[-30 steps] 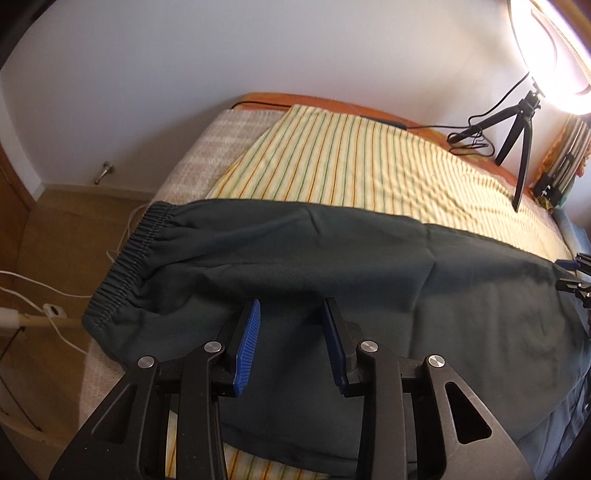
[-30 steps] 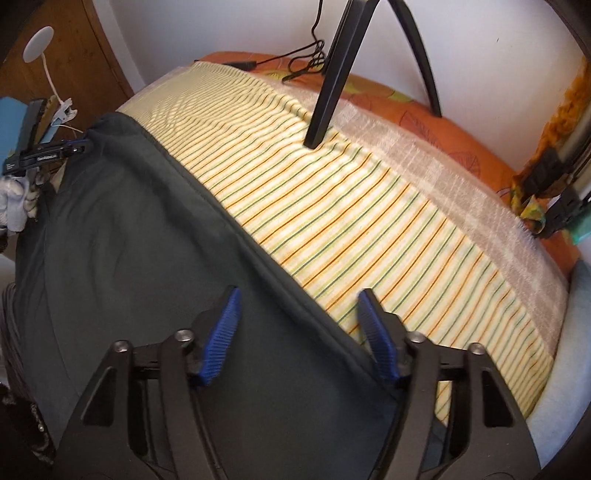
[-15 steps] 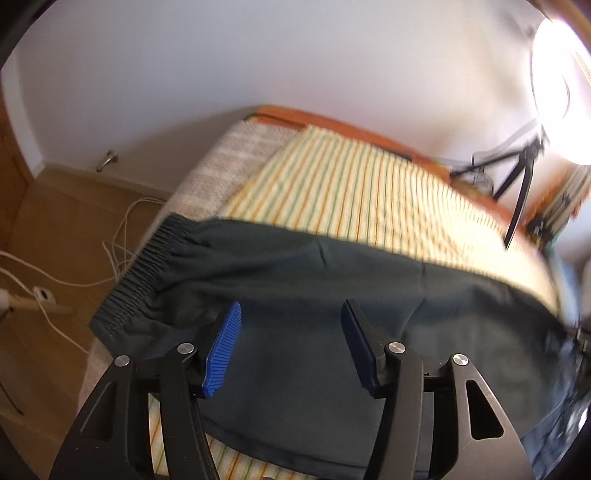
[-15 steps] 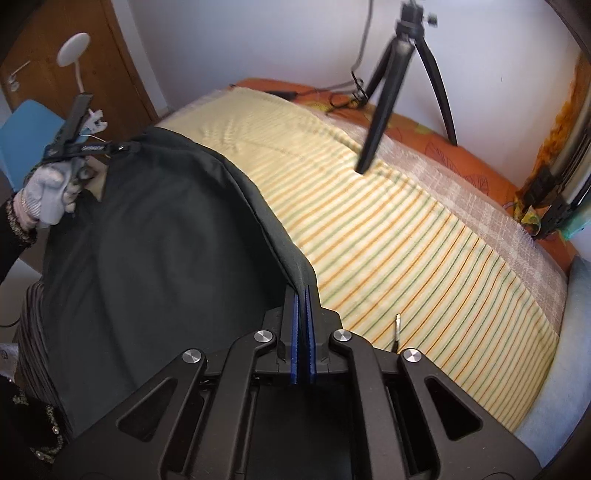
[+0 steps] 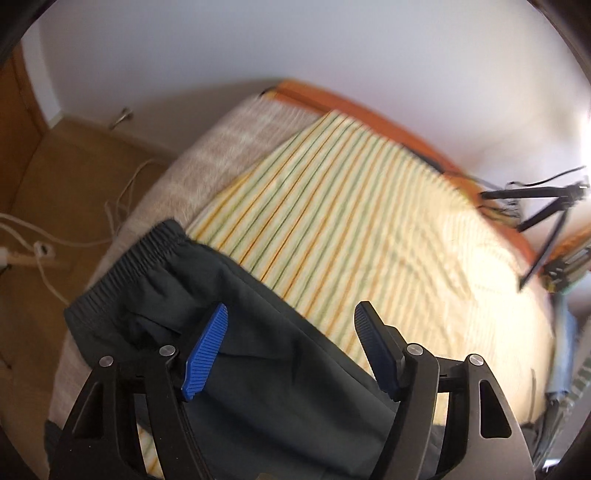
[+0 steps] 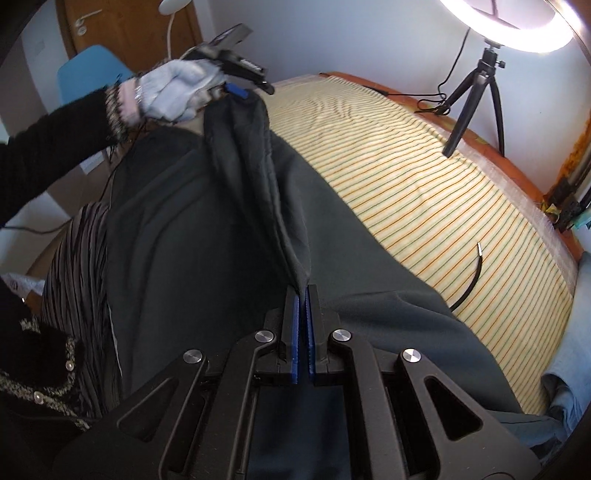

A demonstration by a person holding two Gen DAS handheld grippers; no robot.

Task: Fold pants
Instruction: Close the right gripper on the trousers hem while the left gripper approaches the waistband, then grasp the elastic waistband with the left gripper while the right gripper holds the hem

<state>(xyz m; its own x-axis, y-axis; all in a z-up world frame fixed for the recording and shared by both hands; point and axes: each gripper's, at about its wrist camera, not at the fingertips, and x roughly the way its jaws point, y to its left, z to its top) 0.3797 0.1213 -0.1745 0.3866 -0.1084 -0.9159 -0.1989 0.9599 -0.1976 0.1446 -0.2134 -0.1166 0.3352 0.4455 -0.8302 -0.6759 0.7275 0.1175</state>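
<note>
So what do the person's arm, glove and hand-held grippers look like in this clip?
Both the left hand-held gripper and the right hand-held gripper have black cut-out frames, silver pivot screws and ribbed blue finger pads. The left hand wears a pale grey-blue glove with a pink cuff, under a black knit sleeve.

A: Where does the left wrist view sit?
B: Close above the pants (image 5: 258, 354), looking forward between its own fingers (image 5: 205, 350) across the striped sheet (image 5: 351, 229) toward the white wall

A: And the right wrist one?
B: Also close over the pants (image 6: 207, 236), facing along them to the ring light (image 6: 509, 26); both views share the pants, sheet (image 6: 424, 192) and tripod (image 6: 476, 92)
</note>
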